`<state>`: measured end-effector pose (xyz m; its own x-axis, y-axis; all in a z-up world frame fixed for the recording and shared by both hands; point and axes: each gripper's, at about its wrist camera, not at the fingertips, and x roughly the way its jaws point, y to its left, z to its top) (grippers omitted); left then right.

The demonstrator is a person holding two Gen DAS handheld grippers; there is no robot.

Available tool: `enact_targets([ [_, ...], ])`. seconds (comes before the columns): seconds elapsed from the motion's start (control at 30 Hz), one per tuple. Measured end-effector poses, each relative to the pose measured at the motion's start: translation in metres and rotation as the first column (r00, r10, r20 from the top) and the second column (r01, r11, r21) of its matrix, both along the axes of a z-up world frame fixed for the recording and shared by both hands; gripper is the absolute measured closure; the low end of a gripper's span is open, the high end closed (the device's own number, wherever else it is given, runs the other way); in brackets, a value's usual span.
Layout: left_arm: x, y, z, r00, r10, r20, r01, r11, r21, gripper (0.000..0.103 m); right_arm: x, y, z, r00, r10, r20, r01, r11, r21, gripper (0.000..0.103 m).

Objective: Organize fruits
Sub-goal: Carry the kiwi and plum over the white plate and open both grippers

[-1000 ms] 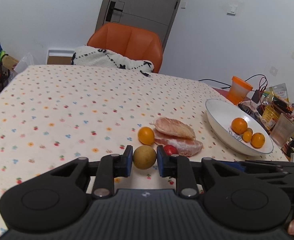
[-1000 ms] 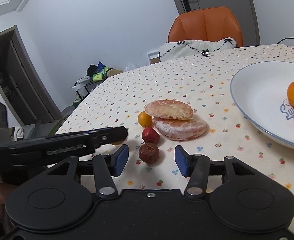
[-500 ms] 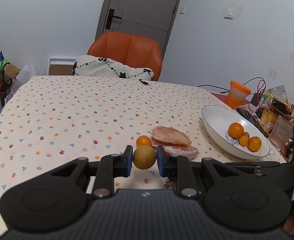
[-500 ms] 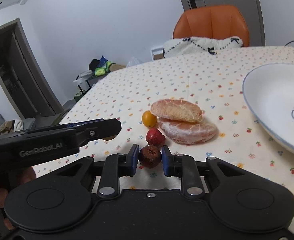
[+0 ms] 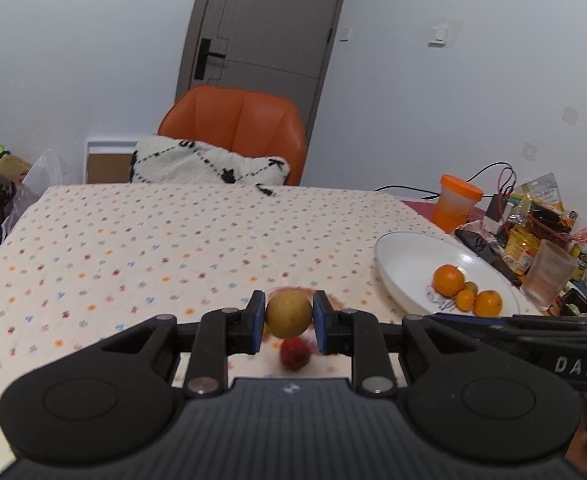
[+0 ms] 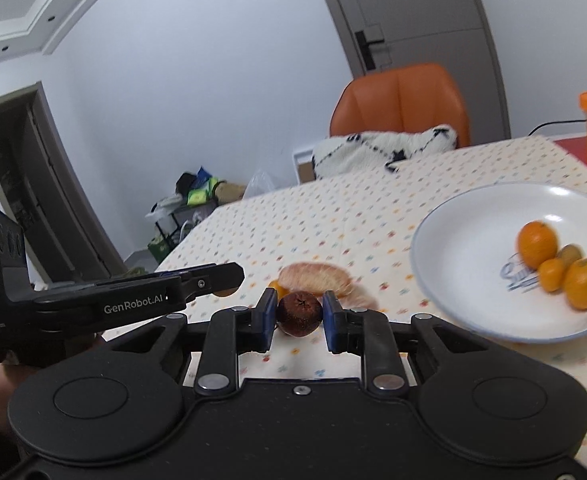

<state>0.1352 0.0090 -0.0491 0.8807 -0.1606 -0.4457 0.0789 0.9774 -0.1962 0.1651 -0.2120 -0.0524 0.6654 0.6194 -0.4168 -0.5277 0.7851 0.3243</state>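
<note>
Fruits mid-sorting on a floral tabletop. Left hand-held gripper clamps a round yellow-brown fruit between its blue pads, raised above the cloth; a blurred red berry lies on the cloth below it. Right hand-held gripper grips a dark brown fruit between its pads, held just in front of two peeled pomelo segments and a small orange partly hidden behind them. White bowl, to the right, holds three oranges and one small yellowish fruit. An orange cup stands beyond the bowl.
</note>
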Motion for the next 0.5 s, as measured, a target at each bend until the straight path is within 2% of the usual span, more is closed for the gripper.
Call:
enact_targets([
  [0.23, 0.011, -0.021, 0.007, 0.999, -0.032, 0.018, 0.032, 0.999, 0.012, 0.08, 0.011, -0.028, 0.005, 0.998, -0.067, 0.021, 0.067, 0.998, 0.009, 0.08],
  [0.5, 0.028, -0.048, 0.005, 0.997, -0.081, 0.012, 0.081, 0.997, 0.016, 0.08, 0.022, -0.058, -0.003, 0.989, -0.149, 0.01, 0.149, 0.989, 0.004, 0.08],
])
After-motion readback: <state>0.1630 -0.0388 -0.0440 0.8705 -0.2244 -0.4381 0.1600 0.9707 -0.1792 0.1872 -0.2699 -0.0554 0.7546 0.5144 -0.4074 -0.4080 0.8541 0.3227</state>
